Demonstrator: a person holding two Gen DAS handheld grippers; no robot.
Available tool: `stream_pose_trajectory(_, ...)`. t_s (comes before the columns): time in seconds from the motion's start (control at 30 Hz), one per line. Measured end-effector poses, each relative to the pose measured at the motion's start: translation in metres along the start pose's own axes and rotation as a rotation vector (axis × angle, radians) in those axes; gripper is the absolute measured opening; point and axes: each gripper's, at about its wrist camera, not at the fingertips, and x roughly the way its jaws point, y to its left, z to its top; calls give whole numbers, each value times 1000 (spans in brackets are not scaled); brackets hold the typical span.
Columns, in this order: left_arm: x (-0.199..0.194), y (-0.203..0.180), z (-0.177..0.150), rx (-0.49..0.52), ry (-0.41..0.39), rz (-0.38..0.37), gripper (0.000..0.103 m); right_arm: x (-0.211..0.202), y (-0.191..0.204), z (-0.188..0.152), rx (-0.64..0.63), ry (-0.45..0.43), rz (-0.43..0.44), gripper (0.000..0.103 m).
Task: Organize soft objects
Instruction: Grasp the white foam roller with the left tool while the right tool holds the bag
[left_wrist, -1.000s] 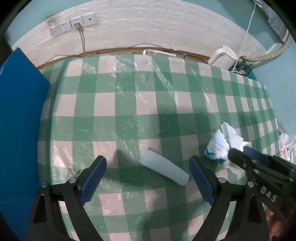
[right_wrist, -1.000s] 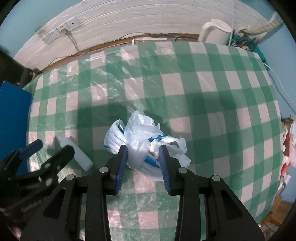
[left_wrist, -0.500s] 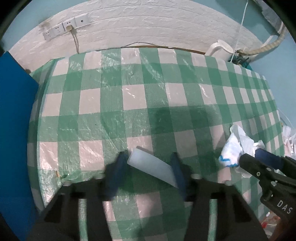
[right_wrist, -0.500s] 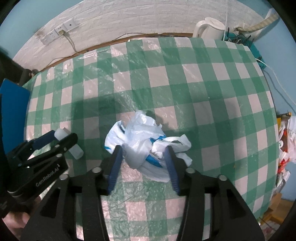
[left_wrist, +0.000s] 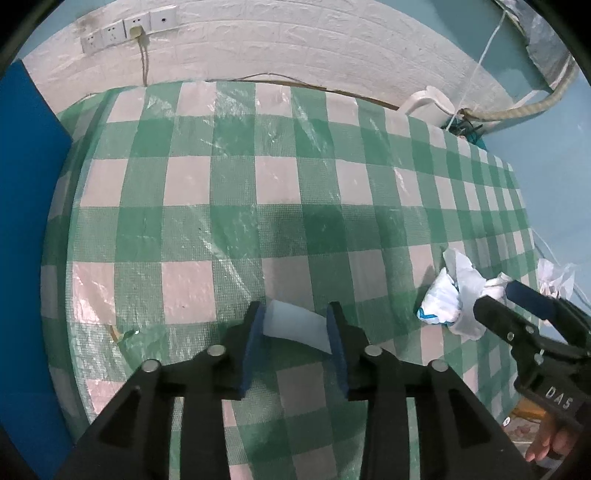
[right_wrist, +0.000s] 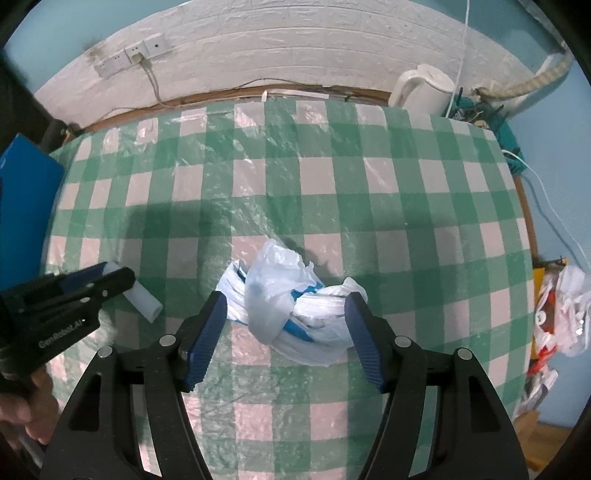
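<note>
White foam block (left_wrist: 295, 325) pinched by left gripper (left_wrist: 295, 332); right gripper (right_wrist: 286, 321) just opened around plastic bag (right_wrist: 291, 306)

A plain room in a home: the worktop (right_wrist: 388, 192) wears a green-and-white checked plastic cloth and stands against a white brick-pattern wall (right_wrist: 295, 48). A white electric kettle (right_wrist: 421, 88) sits beyond its far edge, and a row of wall sockets (right_wrist: 129, 59) has 1 cable plugged in.

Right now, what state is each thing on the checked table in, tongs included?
White foam cylinder: lying on the tablecloth, clamped between the pads.
Left tongs: just closed, shut on the foam cylinder.
Knotted plastic bag: crumpled, resting on the cloth, loose.
Right tongs: just been opening; the bag sits between the pads, not squeezed.
Kettle: upright at the far edge.
</note>
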Motion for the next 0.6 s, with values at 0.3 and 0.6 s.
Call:
stream_pose_trajectory(0.3, 5, -12, 1, -32, 19, -5, 73, 0, 0, -4, -17, 8, -15, 66)
stream_pose_trajectory(0.6, 10, -22, 2, -4, 9, 15, 70, -1, -10, -6, -1, 3, -17, 66)
